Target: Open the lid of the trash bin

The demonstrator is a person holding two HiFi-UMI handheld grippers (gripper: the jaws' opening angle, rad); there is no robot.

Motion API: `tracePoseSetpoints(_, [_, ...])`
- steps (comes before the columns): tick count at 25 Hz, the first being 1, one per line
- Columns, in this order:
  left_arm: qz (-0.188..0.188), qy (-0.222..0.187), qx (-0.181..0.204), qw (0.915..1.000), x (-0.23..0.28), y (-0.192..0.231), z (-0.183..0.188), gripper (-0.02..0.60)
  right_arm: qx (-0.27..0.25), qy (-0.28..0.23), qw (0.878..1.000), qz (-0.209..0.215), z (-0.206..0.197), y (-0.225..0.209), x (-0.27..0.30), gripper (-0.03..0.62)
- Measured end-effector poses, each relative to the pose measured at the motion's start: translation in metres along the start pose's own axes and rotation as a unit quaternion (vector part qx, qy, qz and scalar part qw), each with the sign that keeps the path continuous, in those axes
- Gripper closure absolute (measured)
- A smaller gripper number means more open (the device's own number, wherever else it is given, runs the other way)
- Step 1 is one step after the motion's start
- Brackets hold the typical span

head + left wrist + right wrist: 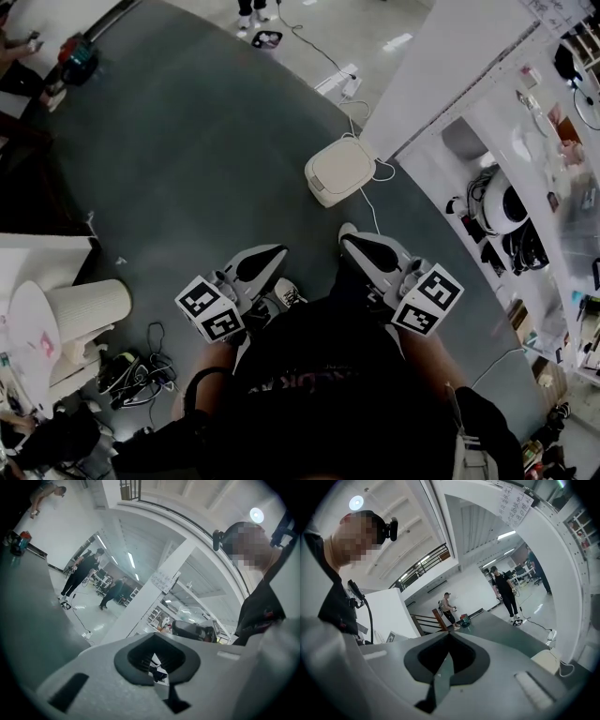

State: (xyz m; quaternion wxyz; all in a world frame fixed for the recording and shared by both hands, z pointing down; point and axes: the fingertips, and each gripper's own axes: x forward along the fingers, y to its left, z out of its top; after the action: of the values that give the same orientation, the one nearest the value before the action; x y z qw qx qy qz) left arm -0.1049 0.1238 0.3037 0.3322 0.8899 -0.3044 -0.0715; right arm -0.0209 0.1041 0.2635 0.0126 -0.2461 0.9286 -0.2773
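The cream trash bin (339, 169) stands on the grey floor (187, 159) well ahead of the person, near the foot of a white partition (450, 75), with a white cable (373, 211) running up to its right side. Its lid is down and faces straight up, and its outline is close to square with rounded corners, turned askew so that no long axis is clear. The left gripper (275, 253) and right gripper (348, 234) hang close to the person's body, well apart from the bin, each with its jaws together and empty.
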Motion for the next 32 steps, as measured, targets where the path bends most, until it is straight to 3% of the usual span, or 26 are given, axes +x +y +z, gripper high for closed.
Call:
tracePoseSetpoints(11, [0.059, 0.049, 0.002, 0.9971, 0.090, 0.073, -0.025, 0.577, 0.021, 0.041, 0.999, -0.006, 0.015, -0.101, 0.001, 0.588])
tracePoseSetpoints(24, [0.109, 0.110, -0.051, 0.9866, 0.184, 0.193, -0.106, 0.577, 0.083, 0.089, 0.992, -0.022, -0.028, -0.227, -0.002, 0.588])
tracePoseSetpoints(32, [0.155, 0.142, -0.090, 0.9734, 0.223, 0.284, -0.167, 0.560, 0.103, 0.120, 0.987, -0.042, -0.051, -0.287, 0.001, 0.588])
